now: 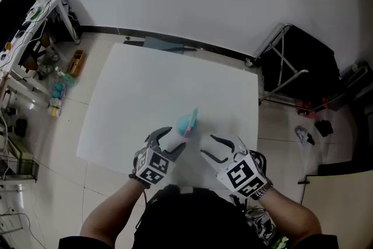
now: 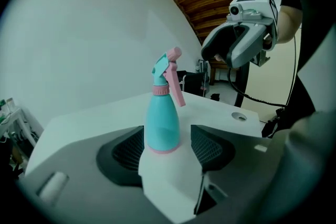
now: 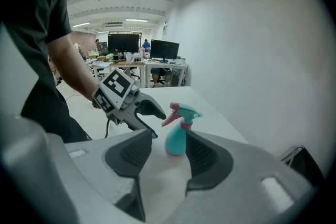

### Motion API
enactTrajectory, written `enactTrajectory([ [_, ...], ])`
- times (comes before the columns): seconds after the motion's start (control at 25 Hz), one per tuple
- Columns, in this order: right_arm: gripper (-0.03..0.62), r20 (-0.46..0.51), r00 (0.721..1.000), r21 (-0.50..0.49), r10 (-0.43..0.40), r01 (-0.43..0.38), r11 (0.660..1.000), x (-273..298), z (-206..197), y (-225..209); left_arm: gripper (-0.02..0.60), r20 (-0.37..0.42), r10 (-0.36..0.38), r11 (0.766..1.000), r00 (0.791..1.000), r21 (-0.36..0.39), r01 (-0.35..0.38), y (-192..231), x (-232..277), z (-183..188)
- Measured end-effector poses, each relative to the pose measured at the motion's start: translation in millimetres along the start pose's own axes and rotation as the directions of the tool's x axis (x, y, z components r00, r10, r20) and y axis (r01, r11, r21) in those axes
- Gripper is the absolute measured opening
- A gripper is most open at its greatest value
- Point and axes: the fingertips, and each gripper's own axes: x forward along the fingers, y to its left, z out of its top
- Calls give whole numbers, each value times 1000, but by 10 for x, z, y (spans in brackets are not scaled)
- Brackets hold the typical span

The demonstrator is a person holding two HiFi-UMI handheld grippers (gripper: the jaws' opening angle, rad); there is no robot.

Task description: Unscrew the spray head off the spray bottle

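The spray bottle (image 1: pixel 187 122) stands upright on the white table (image 1: pixel 145 79), near the 6 o'clock edge, spray head (image 2: pixel 169 68) fitted. The left gripper (image 1: pixel 169 140) is at 7 o'clock from the bottle and the right gripper (image 1: pixel 208 144) at 5 o'clock; both have their jaws apart and grip nothing. Nothing lies between either gripper and the bottle. On the floor, a black folding stand (image 1: pixel 297 61) is at 2 o'clock and a cluttered rack (image 1: pixel 35 26) at 10 o'clock

A white square counter (image 1: pixel 175 79) fills the centre of the frame, set on a pale tiled floor (image 1: pixel 280 128). One thing stands on it: a teal-and-pink spray bottle (image 1: pixel 187 122), upright, near the counter's lower edge.
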Motion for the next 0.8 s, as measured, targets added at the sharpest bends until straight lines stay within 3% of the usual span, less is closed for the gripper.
enactTrajectory([
  [0.24, 137, 67, 998, 59, -21, 17, 998, -5, 23, -3, 240, 36, 18, 999, 999, -37, -16, -89, -190, 163],
  [0.6, -8, 173, 985, 115, -22, 2, 993, -82, -57, 41, 161, 41, 81, 991, 996, -112, -76, -377, -330, 360],
  [0.8, -8, 188, 982, 113, 24, -46, 993, -115, -176, 108, 78, 62, 134, 980, 989, -159, -123, -511, -366, 542],
])
